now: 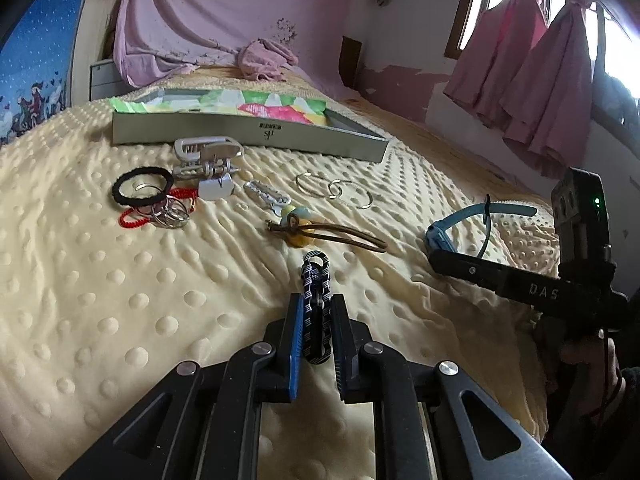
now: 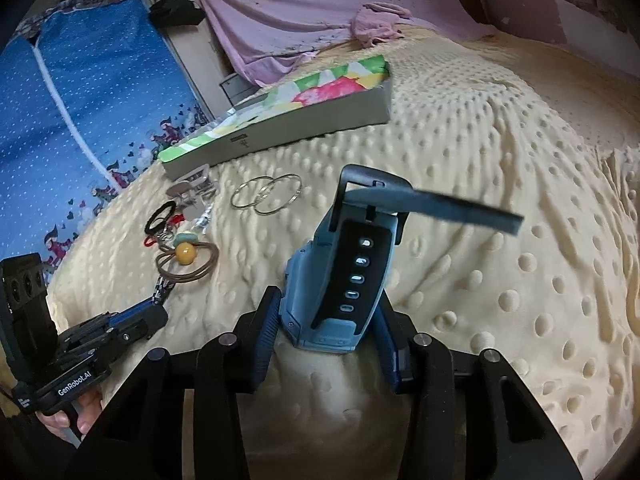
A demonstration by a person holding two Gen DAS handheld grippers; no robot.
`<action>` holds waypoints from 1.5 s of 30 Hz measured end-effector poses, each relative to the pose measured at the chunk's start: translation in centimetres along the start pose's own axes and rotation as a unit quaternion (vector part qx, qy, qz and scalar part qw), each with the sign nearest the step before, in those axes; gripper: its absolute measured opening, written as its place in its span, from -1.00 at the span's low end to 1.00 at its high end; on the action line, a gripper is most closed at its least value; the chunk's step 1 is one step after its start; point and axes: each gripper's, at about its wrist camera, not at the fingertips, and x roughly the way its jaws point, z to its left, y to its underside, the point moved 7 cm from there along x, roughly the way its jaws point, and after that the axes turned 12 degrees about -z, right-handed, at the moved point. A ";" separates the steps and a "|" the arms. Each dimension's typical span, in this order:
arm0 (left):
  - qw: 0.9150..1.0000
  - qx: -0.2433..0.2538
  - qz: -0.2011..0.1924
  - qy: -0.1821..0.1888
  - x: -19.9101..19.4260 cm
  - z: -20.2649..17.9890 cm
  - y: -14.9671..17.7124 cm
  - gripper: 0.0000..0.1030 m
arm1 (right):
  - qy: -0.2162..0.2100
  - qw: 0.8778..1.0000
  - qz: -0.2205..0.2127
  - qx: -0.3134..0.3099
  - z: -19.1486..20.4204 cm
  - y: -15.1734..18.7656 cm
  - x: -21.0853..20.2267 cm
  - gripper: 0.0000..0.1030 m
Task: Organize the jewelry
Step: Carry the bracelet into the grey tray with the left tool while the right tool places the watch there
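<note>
Black hair tie (image 1: 143, 188), red cord (image 1: 138, 216), silver clip (image 1: 208, 162) lie left on blanket (image 1: 100, 300), before gray box (image 1: 248, 130). My left claw (image 1: 316, 320) clamps dark chain (image 1: 316, 276). My right claw (image 2: 328, 320) grips blue watch (image 2: 340, 276), lifted off blanket.

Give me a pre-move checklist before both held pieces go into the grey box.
1. Left claw shut on the dark chain bracelet: ok.
2. Right claw shut on the blue watch: ok.
3. Grey box open on top: ok.
4. Free room inside, beside the colourful paper: cannot tell.
5. Watch strap hanging clear of the hoop earrings: ok.
</note>
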 end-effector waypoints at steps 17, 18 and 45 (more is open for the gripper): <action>0.997 -0.012 -0.080 0.005 -1.9 -0.2 -6.0 -0.76 | -0.045 0.995 -0.079 -0.050 3.7 -3.1 -3.2 -0.23; 0.996 -0.007 -0.086 -0.002 -1.6 0.1 -6.9 -0.76 | -0.045 0.994 -0.085 -0.052 3.9 -3.9 -3.2 -0.23; 0.994 -0.070 0.017 -0.079 17.4 12.2 -16.7 -0.76 | -0.008 0.995 -0.048 -0.088 4.6 -16.3 14.7 -0.23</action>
